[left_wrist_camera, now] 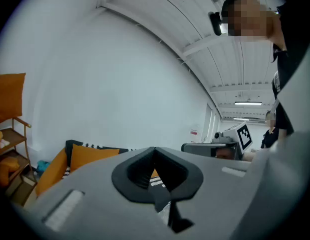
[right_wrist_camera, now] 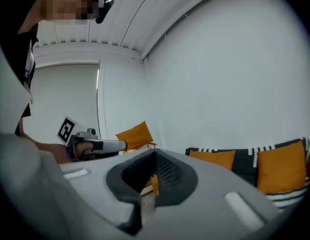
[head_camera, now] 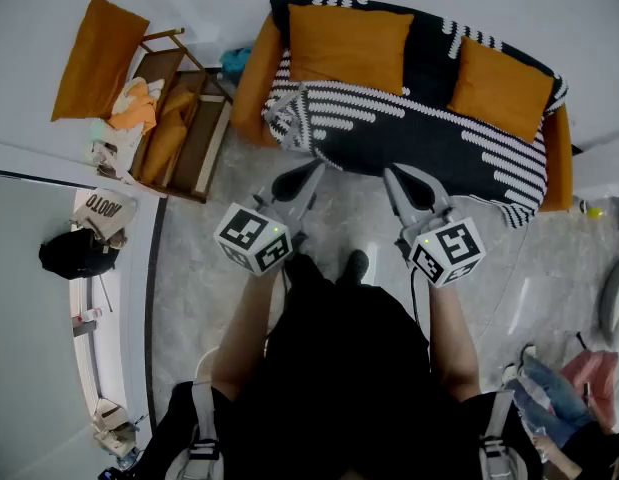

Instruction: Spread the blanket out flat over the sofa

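Observation:
A black-and-white patterned blanket [head_camera: 429, 128] lies draped over the seat and back of the orange sofa [head_camera: 251, 78], with one corner turned up at the sofa's left end [head_camera: 285, 114]. Two orange cushions [head_camera: 349, 43] [head_camera: 501, 86] lean against the back. My left gripper [head_camera: 317, 166] and right gripper [head_camera: 391, 171] hover side by side over the floor just in front of the sofa, both shut and empty, neither touching the blanket. The left gripper view shows shut jaws with the sofa [left_wrist_camera: 49, 174] beyond them. Cushions [right_wrist_camera: 280, 166] and blanket [right_wrist_camera: 245, 156] lie at the right of the right gripper view.
A wooden folding chair [head_camera: 194, 128] with orange cushions [head_camera: 94, 53] and clothes stands left of the sofa. A paper bag [head_camera: 97, 213] and a black bag [head_camera: 74, 253] sit by the left wall. Clothes [head_camera: 569, 388] lie on the floor at the lower right.

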A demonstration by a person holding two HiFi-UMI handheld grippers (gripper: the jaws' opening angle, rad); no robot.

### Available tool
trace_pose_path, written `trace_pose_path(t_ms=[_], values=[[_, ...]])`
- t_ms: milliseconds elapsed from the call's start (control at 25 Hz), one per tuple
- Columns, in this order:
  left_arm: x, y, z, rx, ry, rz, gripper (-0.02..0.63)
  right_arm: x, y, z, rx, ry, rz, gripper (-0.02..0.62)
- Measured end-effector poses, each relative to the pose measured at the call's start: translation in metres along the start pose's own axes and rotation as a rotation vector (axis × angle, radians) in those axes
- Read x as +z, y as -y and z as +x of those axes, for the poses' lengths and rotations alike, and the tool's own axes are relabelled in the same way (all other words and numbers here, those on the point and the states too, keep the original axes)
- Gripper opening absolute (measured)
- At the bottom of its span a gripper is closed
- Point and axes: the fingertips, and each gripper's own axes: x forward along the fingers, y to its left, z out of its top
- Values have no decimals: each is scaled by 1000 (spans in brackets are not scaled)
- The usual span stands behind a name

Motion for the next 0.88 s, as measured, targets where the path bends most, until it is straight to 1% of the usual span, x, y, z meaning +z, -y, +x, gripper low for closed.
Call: trace_pose_path(t_ms=[480, 720, 880], values=[[-4, 10, 9, 30, -3, 8, 8, -4, 9, -15, -2, 4, -15, 0], [-8, 13, 7, 60, 0, -10, 8, -2, 10, -19, 19, 24, 14, 2], [-16, 11, 4, 75, -11, -24, 8, -11, 13, -16, 29, -2, 22, 2]])
